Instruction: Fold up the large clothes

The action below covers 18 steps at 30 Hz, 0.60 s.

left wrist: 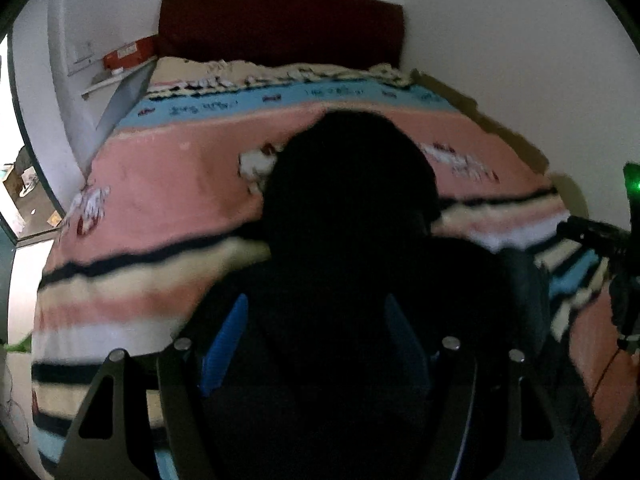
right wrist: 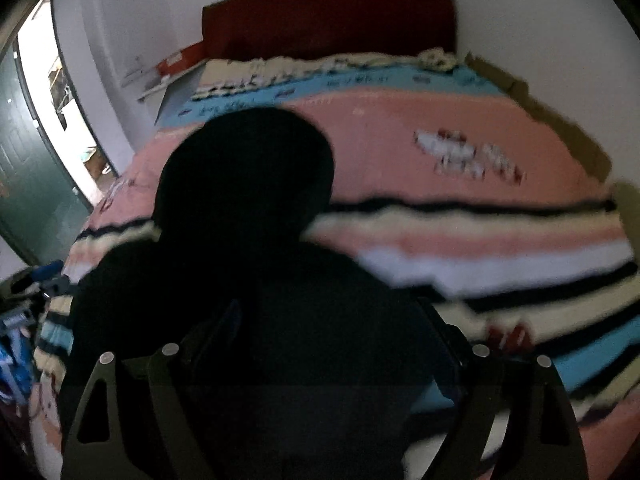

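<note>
The black garment [left wrist: 352, 240] lay on the bed [left wrist: 168, 184], running lengthwise away from me toward the headboard. Cloth covered both my left tool [left wrist: 316, 360] and right tool [right wrist: 324, 364]; I couldn't tell their grip.

Matt black cloth garment [left wrist: 344, 264] between the jaws; beyond it, fuzzy striped woven blanket [left wrist: 180, 184]; fingers [left wrist: 224, 344] blue plastic.

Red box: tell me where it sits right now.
The red box sits on a white ledge against the wall, just left of the dark red headboard at the far left corner of the bed; the right wrist view shows it there too.
</note>
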### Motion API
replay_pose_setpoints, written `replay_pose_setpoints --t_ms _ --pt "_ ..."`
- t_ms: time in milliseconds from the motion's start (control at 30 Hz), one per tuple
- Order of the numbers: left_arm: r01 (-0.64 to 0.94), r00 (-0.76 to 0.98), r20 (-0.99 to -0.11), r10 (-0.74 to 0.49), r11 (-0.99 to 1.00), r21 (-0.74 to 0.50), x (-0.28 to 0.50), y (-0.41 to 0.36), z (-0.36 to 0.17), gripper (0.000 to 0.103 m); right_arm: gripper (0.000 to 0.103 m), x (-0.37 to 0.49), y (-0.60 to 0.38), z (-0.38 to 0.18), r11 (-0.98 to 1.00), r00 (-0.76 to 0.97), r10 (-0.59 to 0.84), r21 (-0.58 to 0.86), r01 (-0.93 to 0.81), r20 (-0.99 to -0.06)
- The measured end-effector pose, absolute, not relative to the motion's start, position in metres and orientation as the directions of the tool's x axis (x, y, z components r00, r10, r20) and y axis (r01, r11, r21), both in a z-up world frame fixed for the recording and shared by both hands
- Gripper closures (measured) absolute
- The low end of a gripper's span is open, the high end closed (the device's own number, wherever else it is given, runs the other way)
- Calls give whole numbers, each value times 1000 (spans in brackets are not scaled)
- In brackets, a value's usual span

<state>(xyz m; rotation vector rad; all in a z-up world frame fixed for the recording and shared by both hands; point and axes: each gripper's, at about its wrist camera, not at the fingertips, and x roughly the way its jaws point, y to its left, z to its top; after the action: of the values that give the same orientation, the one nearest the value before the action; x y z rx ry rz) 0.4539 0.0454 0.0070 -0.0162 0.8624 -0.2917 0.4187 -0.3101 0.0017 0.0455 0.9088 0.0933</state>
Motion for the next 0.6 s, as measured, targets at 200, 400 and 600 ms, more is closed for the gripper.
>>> replay_pose_setpoints --t_ms 200,400,600 --pt "219 611 -743 -273 960 -173 557 41 11 33 15 522 -317 9 993 635 120 104 -63 -763" --pt "206 605 -753 -258 964 -165 647 15 -28 33 15 622 -315 -31 986 646 144 164 -30 -750" --pt "211 585 -766 -265 962 -172 701 -15 -78 33 15 688 -300 -93 980 630 169 199 -23 -758"
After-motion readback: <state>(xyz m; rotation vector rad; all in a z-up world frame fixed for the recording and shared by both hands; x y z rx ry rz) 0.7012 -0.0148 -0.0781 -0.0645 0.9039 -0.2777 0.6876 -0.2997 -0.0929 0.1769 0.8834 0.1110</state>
